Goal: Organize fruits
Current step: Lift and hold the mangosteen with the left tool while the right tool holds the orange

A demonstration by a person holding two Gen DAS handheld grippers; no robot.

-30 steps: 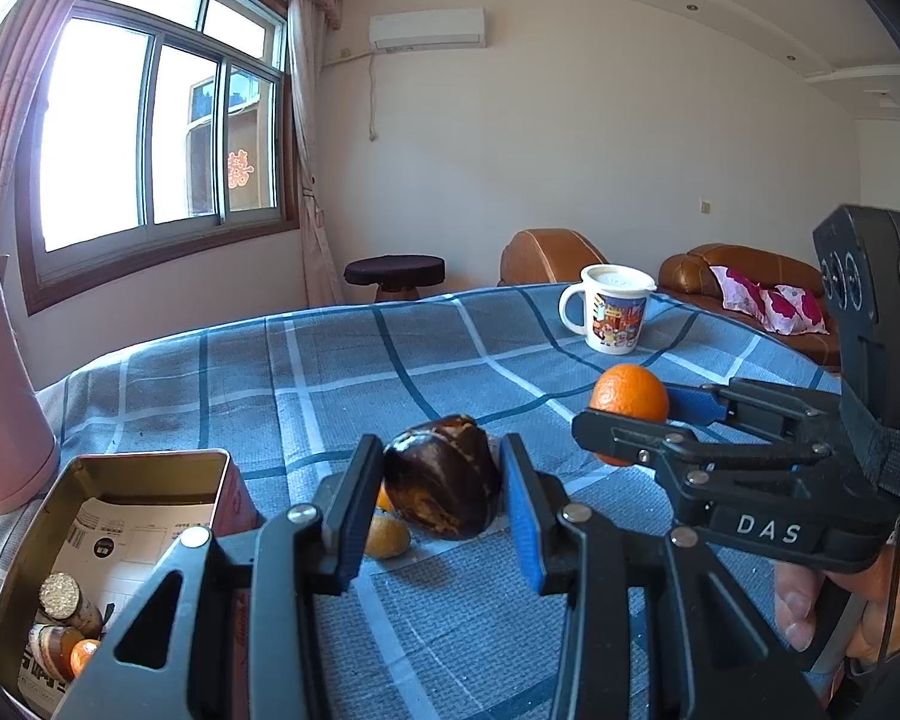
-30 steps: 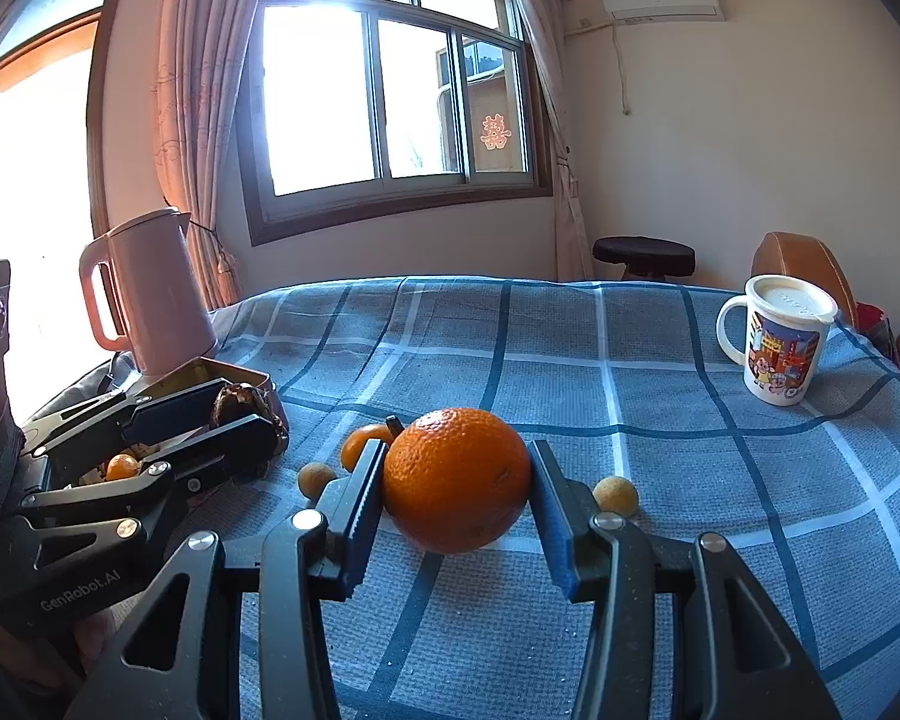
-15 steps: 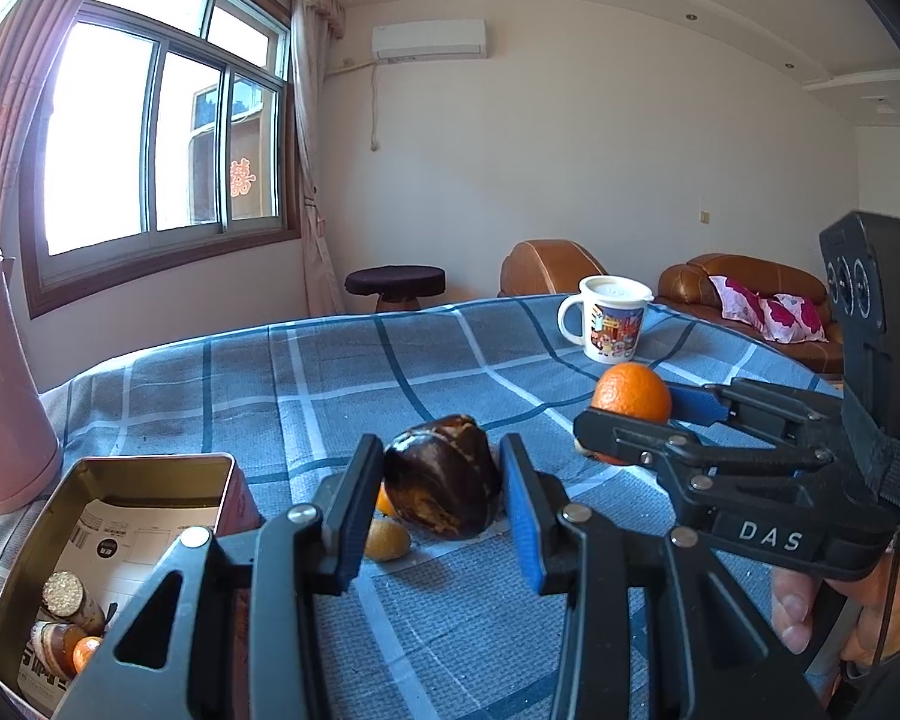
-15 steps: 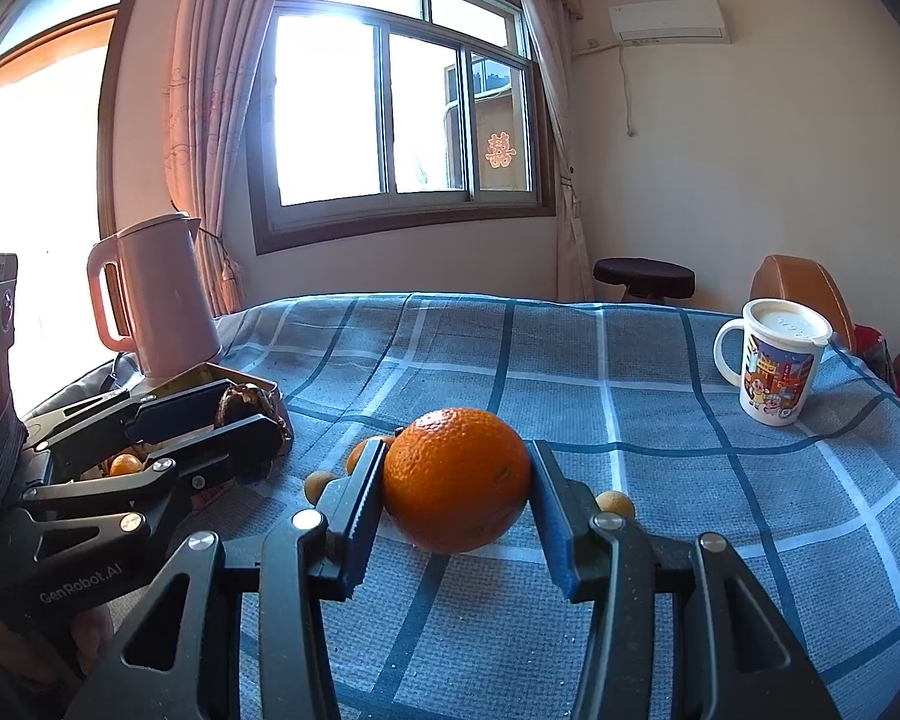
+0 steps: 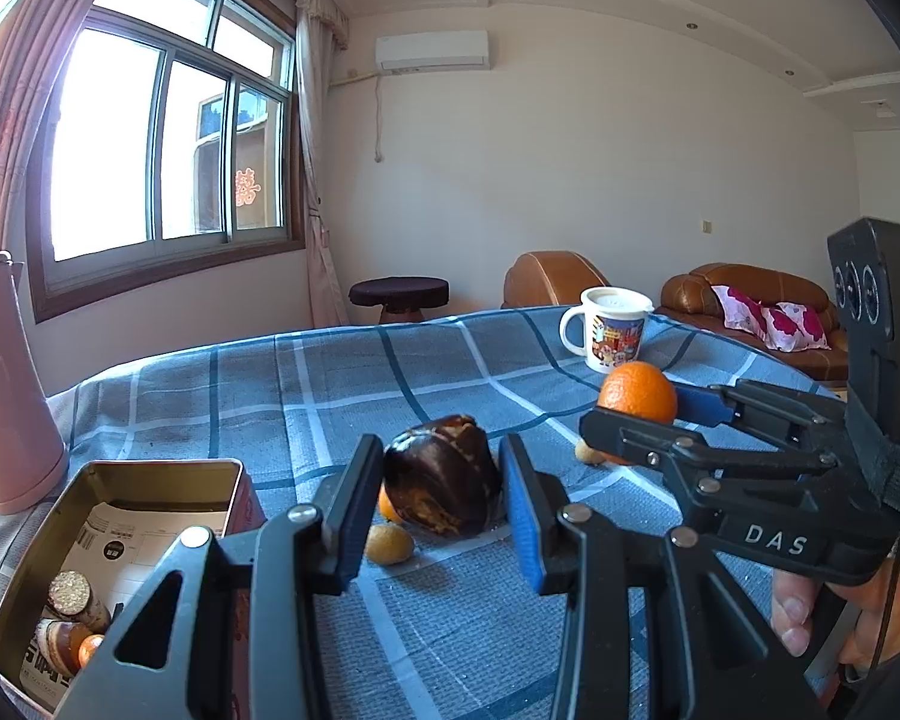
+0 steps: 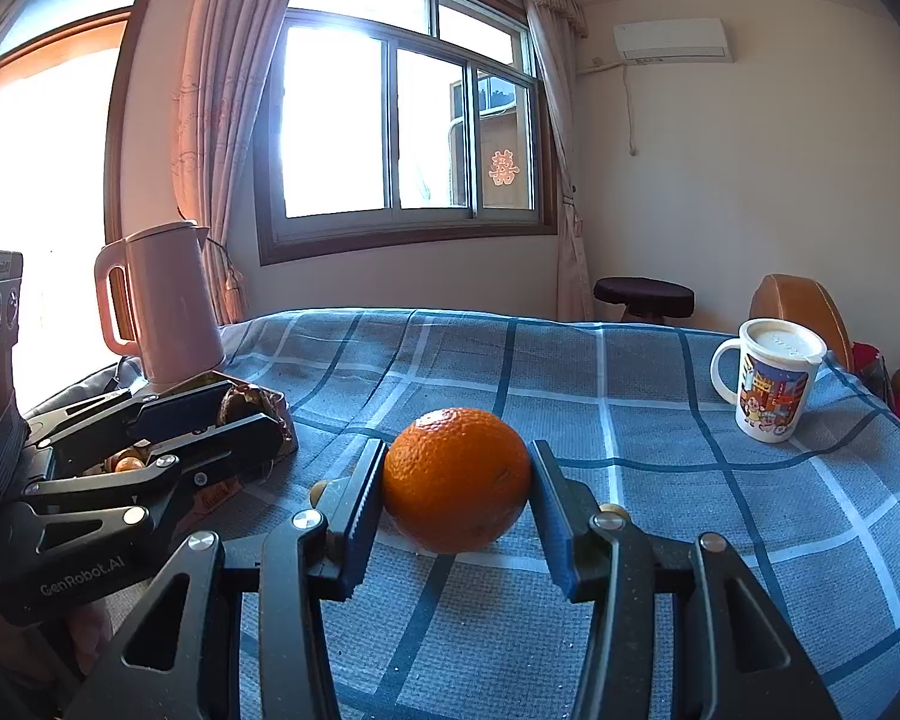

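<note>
From the left wrist, we see our left claw [image 5: 444, 495] pinching a dark fruit [image 5: 441, 483] at frame centre above the blue checked counter [image 5: 342, 384], an open tin [image 5: 150, 480] at lower left.

From the right wrist, our right claw [image 6: 456, 489] grips an orange [image 6: 457, 479] mid-frame. Both fruits look lifted; next, we judge, each needs carrying to the tin and releasing.

Bright daylight, window [image 6: 402, 120] glare — blown out, fisheye-bent edges
</note>
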